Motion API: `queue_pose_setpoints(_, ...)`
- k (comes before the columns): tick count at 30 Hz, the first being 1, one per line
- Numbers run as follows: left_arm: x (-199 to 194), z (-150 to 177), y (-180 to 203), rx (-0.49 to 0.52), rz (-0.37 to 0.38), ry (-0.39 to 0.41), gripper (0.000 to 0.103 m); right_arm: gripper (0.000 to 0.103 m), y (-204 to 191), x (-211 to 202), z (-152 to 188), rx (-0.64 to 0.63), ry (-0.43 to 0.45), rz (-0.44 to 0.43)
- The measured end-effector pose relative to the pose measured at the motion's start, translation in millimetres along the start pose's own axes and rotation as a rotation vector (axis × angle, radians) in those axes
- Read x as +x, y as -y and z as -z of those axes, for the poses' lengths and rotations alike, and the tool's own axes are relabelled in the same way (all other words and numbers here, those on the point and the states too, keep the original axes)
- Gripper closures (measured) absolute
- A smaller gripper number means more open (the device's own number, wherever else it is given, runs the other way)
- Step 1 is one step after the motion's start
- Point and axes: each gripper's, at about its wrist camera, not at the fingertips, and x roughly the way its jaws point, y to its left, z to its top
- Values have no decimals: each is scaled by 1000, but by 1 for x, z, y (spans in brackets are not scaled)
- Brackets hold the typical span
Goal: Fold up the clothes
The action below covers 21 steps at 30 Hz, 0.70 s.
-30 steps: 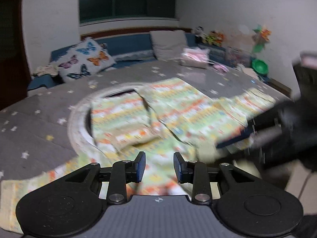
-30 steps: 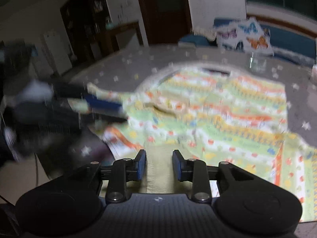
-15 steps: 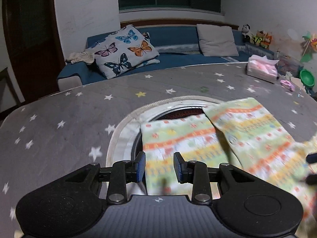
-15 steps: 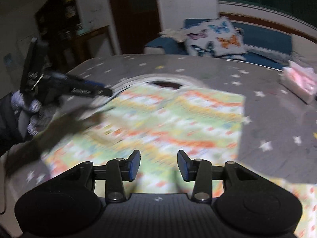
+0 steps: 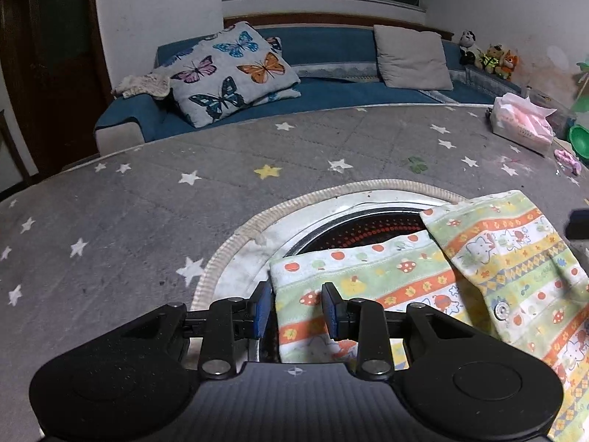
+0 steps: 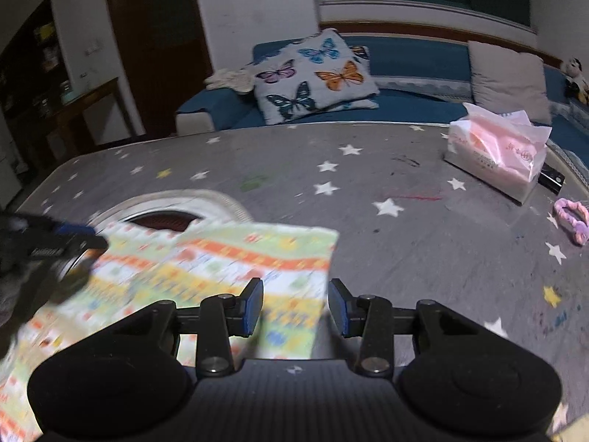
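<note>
A patterned green, orange and yellow garment (image 5: 478, 269) lies on the grey star-print table, partly over the round opening (image 5: 368, 221) in the middle. Its near left corner lies between the fingers of my left gripper (image 5: 297, 311), which stands open just above it. In the right wrist view the same garment (image 6: 221, 269) is blurred; its right edge runs between the fingers of my right gripper (image 6: 295, 305), which is open. The left gripper (image 6: 48, 246) shows at that view's left edge.
A pink tissue pack (image 6: 497, 154) and a pink hair tie (image 6: 574, 217) lie at the table's right side. A blue sofa with a butterfly cushion (image 5: 232, 70) and a grey cushion (image 5: 412, 57) stands behind the table. A green bowl (image 5: 579, 140) is at far right.
Both grippers have swung toward the far side of the garment and lowered over it. The right gripper's fingers have spread wider. The garment now lies flatter with one layer folded over.
</note>
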Motion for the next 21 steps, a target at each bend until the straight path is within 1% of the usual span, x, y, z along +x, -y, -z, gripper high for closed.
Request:
queue_pose_setpoints(1,2,0,-1,1,3,0,83,64,2,6,-3,5,-2,4)
queue_pose_setpoints(2,3,0,-1,0,4,2,85,64,3,12,-5,10,-4,8)
queue_pose_setpoints(3,4,1,-2,3,4,8,92,64,4,17,-8,14,-6,11)
queue_pose_setpoints(4,3,1,-1,7,2,15,96,64,5,22,-10,15,-9,12)
queue_pose_setpoints(7,-2,-1,-3,19,-26,51,103,67,5,36,-15,14,-18,17)
queue_pose_setpoints(9,-7,-4,-8,17,-57,87,103,72,5,43,-17,16,-25,20)
queue_pose_setpoints(13,-12,-9,-20,-14,-70,114,103,72,5,52,-21,25,-30,25)
queue_pose_setpoints(15,-13,-9,-25,-27,-26,98,103,72,6,53,-20,29,-31,27)
queue_pose_setpoints(17,-13,-7,-27,-39,19,83,99,72,7,52,-19,32,-30,28)
queue_pose_setpoints(18,-13,-5,-26,-36,22,80,99,72,8,51,-19,34,-31,27)
queue_pose_setpoints(20,-12,-2,-22,-21,24,74,94,72,9,51,-19,33,-33,27)
queue_pose_setpoints(21,-11,-1,-20,-15,25,69,89,72,9,51,-19,32,-34,26)
